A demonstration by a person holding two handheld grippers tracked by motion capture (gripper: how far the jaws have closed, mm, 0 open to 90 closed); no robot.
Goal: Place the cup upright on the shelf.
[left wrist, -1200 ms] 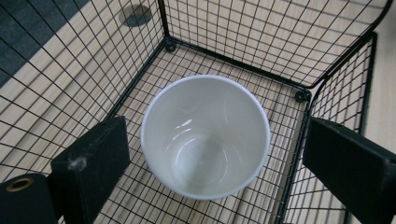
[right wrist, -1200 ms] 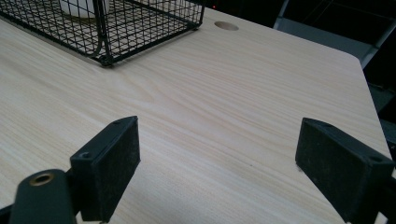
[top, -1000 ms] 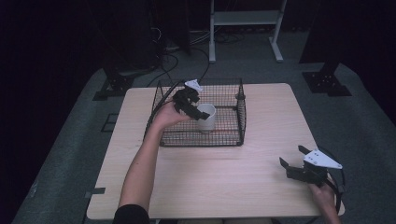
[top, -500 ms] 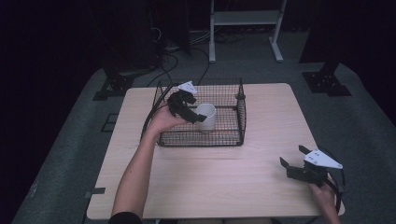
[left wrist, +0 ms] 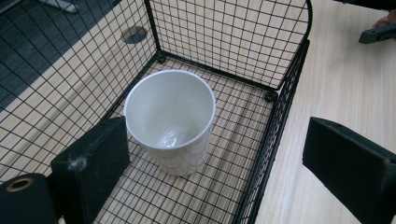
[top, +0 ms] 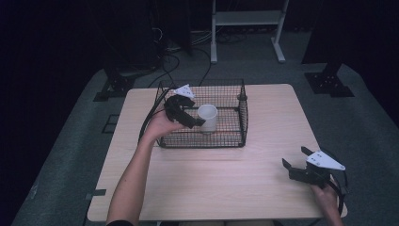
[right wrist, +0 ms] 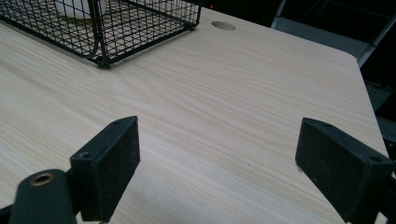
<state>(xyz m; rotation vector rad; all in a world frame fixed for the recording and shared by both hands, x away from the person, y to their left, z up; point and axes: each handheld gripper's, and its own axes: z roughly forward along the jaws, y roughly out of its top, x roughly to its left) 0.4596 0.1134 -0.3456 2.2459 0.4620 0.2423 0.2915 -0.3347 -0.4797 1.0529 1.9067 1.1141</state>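
A white cup (top: 207, 117) stands upright and empty inside a black wire basket (top: 241, 117) on the wooden table. My left gripper (top: 193, 114) hangs over the basket's left part, open, its jaws pointing at the cup without touching it. In the left gripper view the cup (left wrist: 170, 121) sits just beyond the gripper (left wrist: 219, 168), whose wide jaws straddle the basket wall (left wrist: 280, 116). My right gripper (top: 294, 157) rests open near the table's front right corner with nothing between its jaws. In the right gripper view, this gripper (right wrist: 215, 158) looks across bare wood towards the basket (right wrist: 102, 28).
The table (top: 263, 188) has a round cable hole (right wrist: 223, 25) beyond the basket. A person's left forearm (top: 134, 174) crosses the table's front left. A white frame stand (top: 247, 19) and cables lie on the dark floor behind the table.
My left gripper has drawn back a little to the left, away from the cup, which stays in the basket. The right gripper has not moved.
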